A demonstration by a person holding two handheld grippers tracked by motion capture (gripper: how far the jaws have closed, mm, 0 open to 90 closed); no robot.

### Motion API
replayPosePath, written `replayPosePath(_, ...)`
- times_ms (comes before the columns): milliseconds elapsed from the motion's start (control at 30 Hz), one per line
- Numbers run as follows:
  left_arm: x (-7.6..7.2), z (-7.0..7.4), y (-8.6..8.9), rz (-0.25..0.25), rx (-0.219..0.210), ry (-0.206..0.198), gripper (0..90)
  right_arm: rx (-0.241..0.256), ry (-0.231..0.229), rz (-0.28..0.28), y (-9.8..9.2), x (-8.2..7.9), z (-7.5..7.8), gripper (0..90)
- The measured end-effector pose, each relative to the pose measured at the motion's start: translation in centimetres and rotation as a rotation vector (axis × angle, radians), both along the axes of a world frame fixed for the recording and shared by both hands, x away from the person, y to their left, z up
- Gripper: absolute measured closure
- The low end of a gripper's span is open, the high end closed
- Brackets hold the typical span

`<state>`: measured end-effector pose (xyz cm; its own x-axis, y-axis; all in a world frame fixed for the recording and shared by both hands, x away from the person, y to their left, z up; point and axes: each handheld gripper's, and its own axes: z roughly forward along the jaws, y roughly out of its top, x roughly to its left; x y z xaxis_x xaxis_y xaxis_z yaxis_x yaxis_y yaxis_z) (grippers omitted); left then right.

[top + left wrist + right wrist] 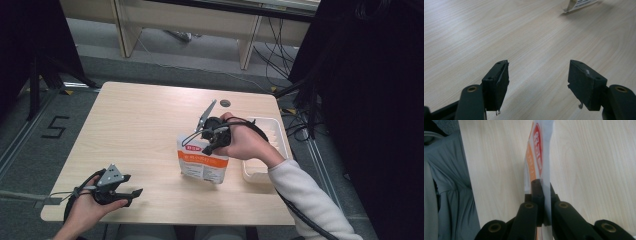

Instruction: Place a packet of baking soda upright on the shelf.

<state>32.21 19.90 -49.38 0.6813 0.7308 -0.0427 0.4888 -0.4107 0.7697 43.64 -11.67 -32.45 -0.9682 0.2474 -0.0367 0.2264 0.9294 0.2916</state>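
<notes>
A white and orange pouch (202, 161) with a red label hangs upright over the middle of the table, its bottom near the wood. My right gripper (206, 143) is shut on the pouch's top edge; in the right gripper view the pouch (539, 157) runs edge-on between the closed jaws of the right gripper (544, 192). My left gripper (131, 195) rests low at the table's front left, open and holding nothing. In the left gripper view the left gripper (537, 83) shows bare wood between its jaws, and a corner of the pouch (579, 3) sits at the top.
A white ridged tray (267, 145) lies at the table's right edge, just beyond the right hand. A small dark disc (225, 103) sits near the table's far edge. Cables trail from both grippers. Chairs and cables stand on the floor behind the table (140, 130).
</notes>
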Motion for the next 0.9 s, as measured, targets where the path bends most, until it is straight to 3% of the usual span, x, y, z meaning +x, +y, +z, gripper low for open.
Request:
replayPosePath(33, 0.0, -0.1, -0.1, 0.011, -0.009, 0.002, 32.7, 0.011, 0.003, 0.024, -0.2, 0.2, 0.1, 90.0)
replayPosePath(67, 0.0, 0.1, 0.1, -0.006, 0.012, 0.002, 32.7, 0.008, 0.006, 0.015, -0.3, 0.2, 0.3, 90.0)
replayPosePath(233, 0.0, 0.0, 0.0, 0.011, -0.003, -0.003, 32.7, -0.017, 0.013, 0.017, -1.1, 0.8, 1.2, 90.0)
replayPosePath(300, 0.1, 0.1, 0.1, -0.010, 0.012, -0.001, 32.7, -0.028, 0.006, 0.006, -1.5, 1.0, 1.6, 90.0)
replayPosePath(367, 0.0, 0.0, 0.1, -0.006, 0.008, -0.001, 32.7, -0.022, 0.005, 0.039, -1.9, 1.3, 2.0, 90.0)
replayPosePath(633, 0.0, 0.0, 0.0, 0.000, 0.002, 0.007, 32.7, -0.037, 0.008, 0.025, -3.5, 2.0, 4.1, 90.0)
replayPosePath(900, 0.0, 0.1, 0.1, -0.007, 0.010, 0.003, 32.7, -0.040, -0.031, 0.090, -5.7, 2.7, 6.4, 90.0)
